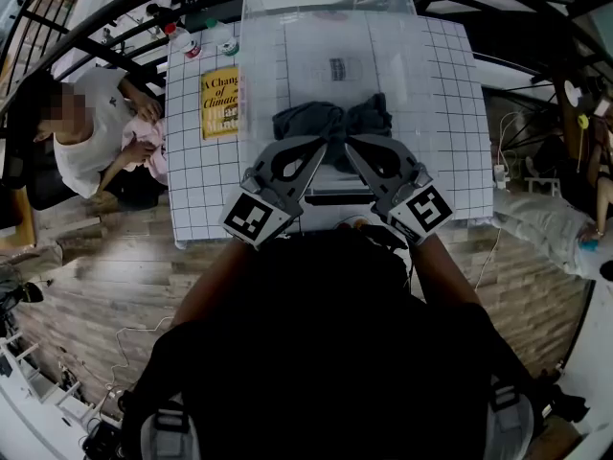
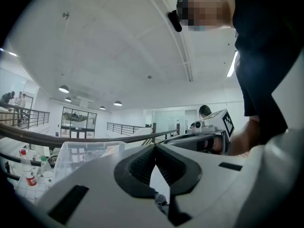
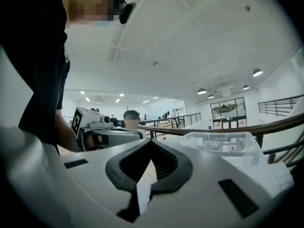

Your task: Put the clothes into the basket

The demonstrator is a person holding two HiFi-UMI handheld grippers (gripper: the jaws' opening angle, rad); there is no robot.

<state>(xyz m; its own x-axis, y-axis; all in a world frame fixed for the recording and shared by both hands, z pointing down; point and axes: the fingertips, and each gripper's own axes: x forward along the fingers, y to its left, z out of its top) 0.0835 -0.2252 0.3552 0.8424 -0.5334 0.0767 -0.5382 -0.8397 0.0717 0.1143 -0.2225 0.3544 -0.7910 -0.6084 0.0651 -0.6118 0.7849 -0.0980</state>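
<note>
left gripper (image 1: 324, 142): white moulded shell, black ribbed pads; fingers together, tip at the cloth's near hem. We can't tell if fabric is pinched.
right gripper (image 1: 351, 142): same build, fingers together, tip just beside the left one.
cloth (image 1: 330, 120): dark grey, soft, bunched into two lobes. We read the long axis as parallel to the table's near edge; it sits mid-table, just before the basket.
table (image 1: 206, 190): white, black grid.
book (image 1: 219, 102): yellow, flat, by the left edge.
basket (image 1: 251, 46): clear rigid plastic, boxy, at the far edge.
</note>
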